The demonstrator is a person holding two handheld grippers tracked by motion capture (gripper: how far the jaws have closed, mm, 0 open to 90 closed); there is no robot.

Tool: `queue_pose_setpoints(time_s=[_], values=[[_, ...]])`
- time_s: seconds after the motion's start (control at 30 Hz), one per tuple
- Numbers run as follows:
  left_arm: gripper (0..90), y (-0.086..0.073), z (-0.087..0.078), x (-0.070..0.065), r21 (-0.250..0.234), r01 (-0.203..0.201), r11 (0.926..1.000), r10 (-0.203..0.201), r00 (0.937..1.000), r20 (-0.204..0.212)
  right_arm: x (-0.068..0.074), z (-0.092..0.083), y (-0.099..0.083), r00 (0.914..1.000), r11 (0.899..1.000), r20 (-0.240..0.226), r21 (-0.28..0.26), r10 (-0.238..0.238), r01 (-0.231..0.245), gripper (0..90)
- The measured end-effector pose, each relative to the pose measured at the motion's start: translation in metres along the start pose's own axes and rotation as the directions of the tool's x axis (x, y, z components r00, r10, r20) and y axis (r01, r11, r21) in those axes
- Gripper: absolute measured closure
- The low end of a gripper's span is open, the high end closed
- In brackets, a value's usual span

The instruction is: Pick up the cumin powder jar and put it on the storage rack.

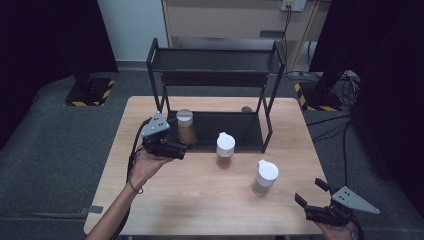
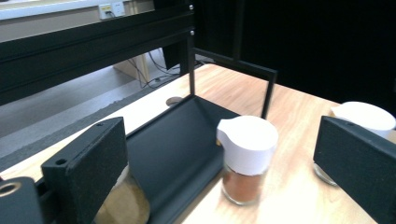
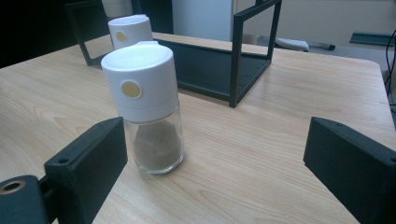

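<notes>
Your left gripper (image 1: 172, 149) is hovering at the left front corner of the black rack (image 1: 215, 75), and its jaws are standing wide with nothing pressed between them. Just past its fingertips, the jar with the tan powder (image 1: 185, 126) is standing upright on the rack's lower shelf (image 1: 235, 127), at the shelf's left end. In the left gripper view that jar (image 2: 126, 205) is peeking out low behind the left-hand jaw, outside the gap rather than inside it.

Between those two jaws, farther off, the jar with the reddish-brown spice (image 2: 246, 156) is standing upright on the wooden table (image 1: 200, 200), just beside the shelf's front edge and apart from both pads. In the high view this jar (image 1: 225, 149) is sitting to the right of your left fingertips.

Farther right, the white-capped jar with the grey-brown powder (image 1: 264, 177) is standing upright on the table, well short of your right gripper (image 1: 313, 196) and to the left of its fingertips. The right gripper is resting at the table's near right corner, its jaws spread wide and holding nothing. In the right gripper view that jar (image 3: 144, 107) is standing ahead of the gap, close to the left-hand jaw, touching neither pad.
</notes>
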State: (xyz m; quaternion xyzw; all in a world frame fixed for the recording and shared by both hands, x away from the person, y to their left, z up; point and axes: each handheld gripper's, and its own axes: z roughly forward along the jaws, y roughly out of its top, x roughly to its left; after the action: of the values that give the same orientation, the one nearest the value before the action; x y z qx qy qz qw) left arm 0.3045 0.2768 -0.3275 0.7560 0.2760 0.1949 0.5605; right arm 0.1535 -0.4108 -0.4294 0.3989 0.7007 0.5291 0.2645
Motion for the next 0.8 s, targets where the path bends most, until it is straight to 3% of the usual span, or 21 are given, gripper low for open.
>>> queue_pose_setpoints(time_s=[0.33, 0.57, 0.8], values=[[2.4, -0.027, -0.025, -0.010, -0.064, 0.002, 0.9979, 0.000, 0.9997, 0.026, 0.000, 0.000, 0.000, 1.0000, 1.000, 0.002, 0.003, -0.001, 0.001, 6.6], [2.4, -0.042, -0.037, -0.016, -0.064, -0.030, 0.9975, 0.032, 0.9990, 0.030, 0.001, 0.000, 0.001, 1.0000, 1.000, 0.005, 0.003, -0.002, 0.002, 6.6], [2.4, -0.059, -0.042, -0.017, -0.071, -0.017, 0.9974, 0.020, 0.9983, 0.055, 0.001, 0.000, 0.001, 1.0000, 1.000, 0.007, 0.004, -0.003, 0.003, 6.6]])
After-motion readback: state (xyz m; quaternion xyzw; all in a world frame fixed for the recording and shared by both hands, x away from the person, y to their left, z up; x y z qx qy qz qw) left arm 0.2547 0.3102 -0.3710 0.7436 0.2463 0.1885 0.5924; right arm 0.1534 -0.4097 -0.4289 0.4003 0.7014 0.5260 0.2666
